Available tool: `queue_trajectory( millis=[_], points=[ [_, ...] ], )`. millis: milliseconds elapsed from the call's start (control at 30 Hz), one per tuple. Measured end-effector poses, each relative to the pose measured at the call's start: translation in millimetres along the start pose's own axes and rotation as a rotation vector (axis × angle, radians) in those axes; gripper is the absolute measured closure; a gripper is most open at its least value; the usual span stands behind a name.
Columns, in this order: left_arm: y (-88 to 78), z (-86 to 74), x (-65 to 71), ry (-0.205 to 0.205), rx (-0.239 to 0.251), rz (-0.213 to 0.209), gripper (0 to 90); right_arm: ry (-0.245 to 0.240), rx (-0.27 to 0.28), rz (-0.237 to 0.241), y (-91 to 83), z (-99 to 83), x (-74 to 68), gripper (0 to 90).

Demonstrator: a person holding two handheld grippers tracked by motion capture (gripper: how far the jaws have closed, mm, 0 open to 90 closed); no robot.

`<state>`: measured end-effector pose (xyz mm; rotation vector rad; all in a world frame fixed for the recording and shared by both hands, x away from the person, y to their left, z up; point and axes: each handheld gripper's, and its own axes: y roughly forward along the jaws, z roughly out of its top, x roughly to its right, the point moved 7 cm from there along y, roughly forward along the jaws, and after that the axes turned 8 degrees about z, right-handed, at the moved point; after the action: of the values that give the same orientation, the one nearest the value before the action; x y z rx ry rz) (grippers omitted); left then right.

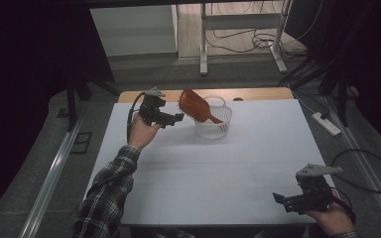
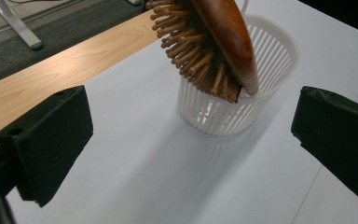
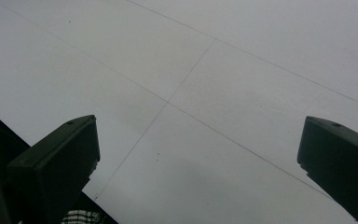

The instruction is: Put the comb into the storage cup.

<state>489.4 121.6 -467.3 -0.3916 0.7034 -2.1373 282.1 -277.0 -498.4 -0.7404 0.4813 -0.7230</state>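
On the left we see a forearm in a plaid sleeve (image 1: 110, 183) reaching up over the white table (image 1: 203, 168), its hand holding the left gripper (image 1: 177, 118) raised near the far edge. In the left gripper view its two black jaws stand wide apart with nothing between them, pointing toward the basket just ahead.

Moving right, we come to a small white slatted basket (image 1: 212, 125) standing upright on the table near the far edge, just beside the left gripper's tips. A wooden hairbrush (image 1: 196, 105) sits in it at a tilt: its handle end goes down inside the basket, and its broad oval head leans out over the rim toward the left gripper. In the left gripper view we see the brush's wooden pins (image 2: 191, 51) facing down and toward the camera, with the smooth brown back turned away.

Far right, at the near corner of the table, a hand holds the right gripper (image 1: 279, 199) low over bare tabletop. Its jaws are spread wide and hold nothing.
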Motion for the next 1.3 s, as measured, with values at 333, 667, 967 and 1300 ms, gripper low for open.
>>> queue_trajectory(
  millis=[333, 667, 967, 1300],
  points=[
    [-5.6, -7.1, -6.6, 0.007, -0.013, 0.005, 0.0, 0.000, -0.001, -0.002, 0.1, 0.0, -0.1, 0.0],
    [-8.9, -15.1, -11.1, 0.028, -0.037, 0.004, 0.0, -0.001, 0.000, -0.001, 0.1, 0.1, -0.2, 0.0],
    [-13.6, -23.0, -16.7, 0.042, -0.061, 0.010, 0.0, 0.001, -0.001, -0.003, 0.1, 0.0, 0.0, 0.0],
    [-24.7, -33.1, -15.7, 0.042, -0.057, 0.015, 0.0, 0.002, -0.005, -0.005, 0.2, -0.3, -0.1, 0.0]
  ],
)
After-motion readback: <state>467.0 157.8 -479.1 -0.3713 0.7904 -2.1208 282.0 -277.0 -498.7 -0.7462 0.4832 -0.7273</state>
